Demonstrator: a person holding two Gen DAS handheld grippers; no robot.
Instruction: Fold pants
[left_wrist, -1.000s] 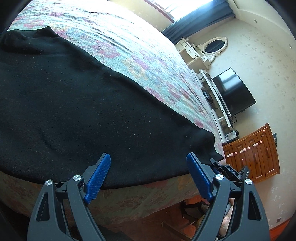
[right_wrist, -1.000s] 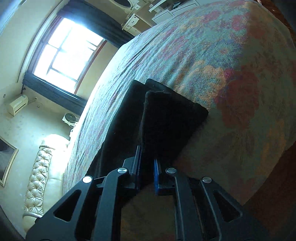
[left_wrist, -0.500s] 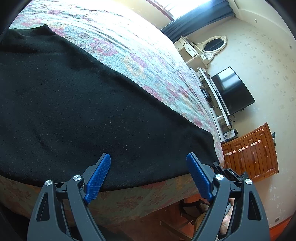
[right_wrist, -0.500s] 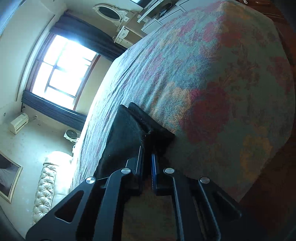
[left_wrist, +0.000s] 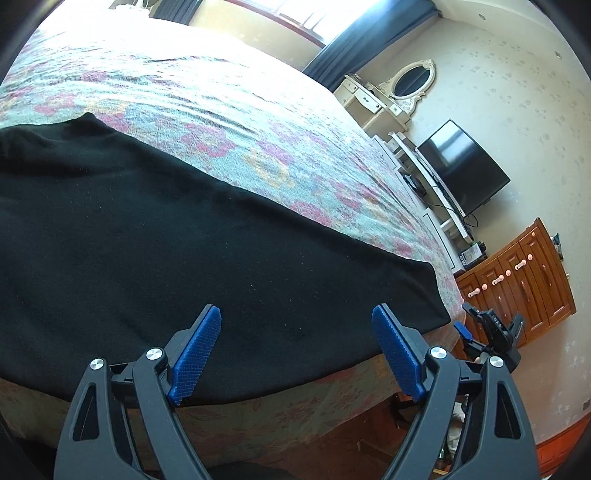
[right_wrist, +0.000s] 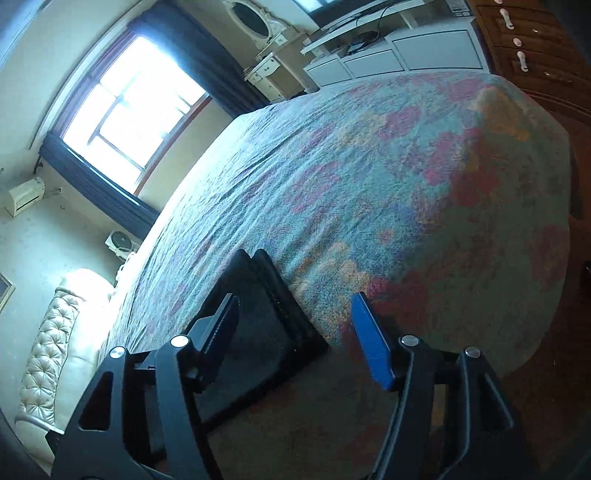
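The black pants lie flat along the near edge of a bed with a floral cover. My left gripper is open and empty, hovering just over the pants' near edge. In the right wrist view the pants' end lies flat on the bed edge. My right gripper is open, with the pants' corner between its fingers but not held. The right gripper also shows small in the left wrist view, beyond the pants' right corner.
A TV on a white stand, a dresser with an oval mirror and a wooden cabinet stand along the wall past the bed. A window and a tufted headboard are at the bed's far end.
My right gripper has opened and let go of the pants' end, which now lies flat on the bed. The left gripper stayed open and shifted slightly.
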